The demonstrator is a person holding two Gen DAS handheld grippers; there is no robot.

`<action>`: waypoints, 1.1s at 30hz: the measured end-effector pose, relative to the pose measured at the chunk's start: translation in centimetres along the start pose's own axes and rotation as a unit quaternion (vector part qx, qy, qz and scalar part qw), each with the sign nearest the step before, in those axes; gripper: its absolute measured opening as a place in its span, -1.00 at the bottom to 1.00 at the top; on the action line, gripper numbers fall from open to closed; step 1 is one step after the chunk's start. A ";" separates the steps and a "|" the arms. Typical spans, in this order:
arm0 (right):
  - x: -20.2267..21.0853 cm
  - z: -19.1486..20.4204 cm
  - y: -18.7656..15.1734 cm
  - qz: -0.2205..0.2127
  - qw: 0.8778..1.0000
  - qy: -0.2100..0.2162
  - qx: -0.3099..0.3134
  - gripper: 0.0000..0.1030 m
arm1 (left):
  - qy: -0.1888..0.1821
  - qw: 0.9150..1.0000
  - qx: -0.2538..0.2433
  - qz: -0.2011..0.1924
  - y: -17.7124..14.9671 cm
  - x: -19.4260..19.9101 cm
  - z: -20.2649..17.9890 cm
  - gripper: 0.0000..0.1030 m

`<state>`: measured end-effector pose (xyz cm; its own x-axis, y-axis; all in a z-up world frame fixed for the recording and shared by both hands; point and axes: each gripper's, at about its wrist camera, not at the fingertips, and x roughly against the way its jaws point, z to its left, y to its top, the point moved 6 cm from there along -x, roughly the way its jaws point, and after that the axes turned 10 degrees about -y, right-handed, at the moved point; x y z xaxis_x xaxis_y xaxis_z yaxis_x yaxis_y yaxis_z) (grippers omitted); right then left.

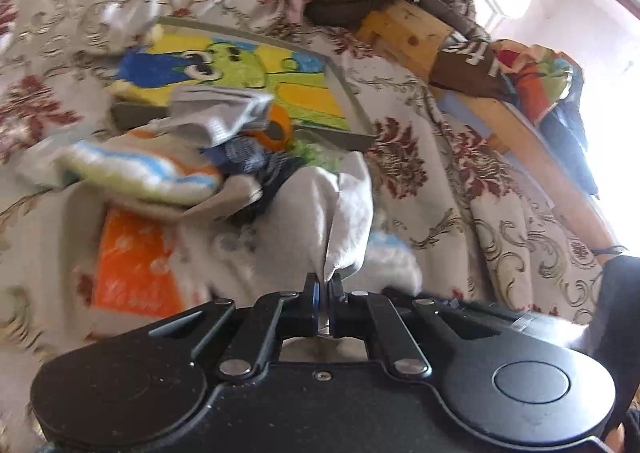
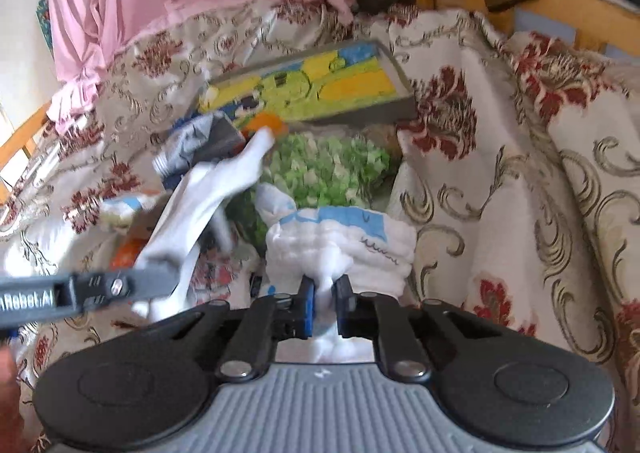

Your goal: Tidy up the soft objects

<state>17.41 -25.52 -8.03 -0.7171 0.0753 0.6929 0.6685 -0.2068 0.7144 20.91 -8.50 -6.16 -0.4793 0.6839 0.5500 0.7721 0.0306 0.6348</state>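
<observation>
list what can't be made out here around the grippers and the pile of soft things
- Left wrist view: the orange patterned cloth is blurred; print unreadable.
- Left wrist view: the left gripper body hides the white cloth's lower end.
- Right wrist view: the white towel covers what lies beneath; the right gripper hides its near edge.

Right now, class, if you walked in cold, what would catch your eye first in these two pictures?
Probably the bright yellow, green and blue cartoon tray, lying on the flowered bedcover behind a heap of small cloths. Nearer, the left claw pinches a plain white cloth, and the right claw pinches a white quilted cloth with blue print.
</observation>
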 end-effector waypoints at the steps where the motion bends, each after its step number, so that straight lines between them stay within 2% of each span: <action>1: 0.2 -0.1 0.2 -0.009 1.000 -0.002 -0.001 -0.78 | 0.012 1.000 0.003 -0.003 -0.2 0.6 0.2 -0.94; 7: 1.7 -0.1 1.2 -0.063 0.998 0.007 -0.006 -0.78 | 0.089 0.995 0.024 -0.028 -1.0 3.2 2.3 -0.94; 12: 2.1 1.3 2.0 -0.096 0.995 0.028 0.024 -0.78 | 0.129 0.990 0.017 -0.052 -0.4 3.9 3.4 -0.94; 15: 1.8 3.0 2.4 -0.113 0.991 0.033 0.061 -0.77 | 0.158 0.984 0.009 -0.076 0.1 4.0 3.9 -0.93; 18: 1.3 4.6 2.7 -0.130 0.987 0.029 0.093 -0.77 | 0.176 0.980 0.023 -0.095 0.5 4.1 4.9 -0.93; 22: 0.0 5.6 2.9 -0.135 0.984 0.023 0.111 -0.77 | 0.208 0.969 0.044 -0.127 0.8 4.7 6.3 -0.93; 26: -1.2 5.1 2.8 -0.120 0.987 0.012 0.104 -0.73 | 0.206 0.965 0.080 -0.137 1.0 4.9 7.6 -0.89; 28: -1.6 4.6 2.8 -0.110 0.990 0.011 0.090 -0.56 | 0.196 0.967 0.093 -0.136 0.9 4.8 7.8 -0.68; 29: -1.7 4.3 2.7 -0.107 0.991 0.010 0.084 -0.51 | 0.191 0.967 0.098 -0.136 0.7 4.7 7.8 -0.64; 33: -2.0 3.8 2.7 -0.102 0.992 0.005 0.075 -0.28 | 0.165 0.972 0.103 -0.134 0.3 4.3 7.4 -0.27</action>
<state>21.39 -22.51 -7.10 -0.8425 0.0903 0.5311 0.5296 -0.0410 0.8472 22.15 -0.15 -7.63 -0.7562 0.3606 0.5460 0.6519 0.3443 0.6756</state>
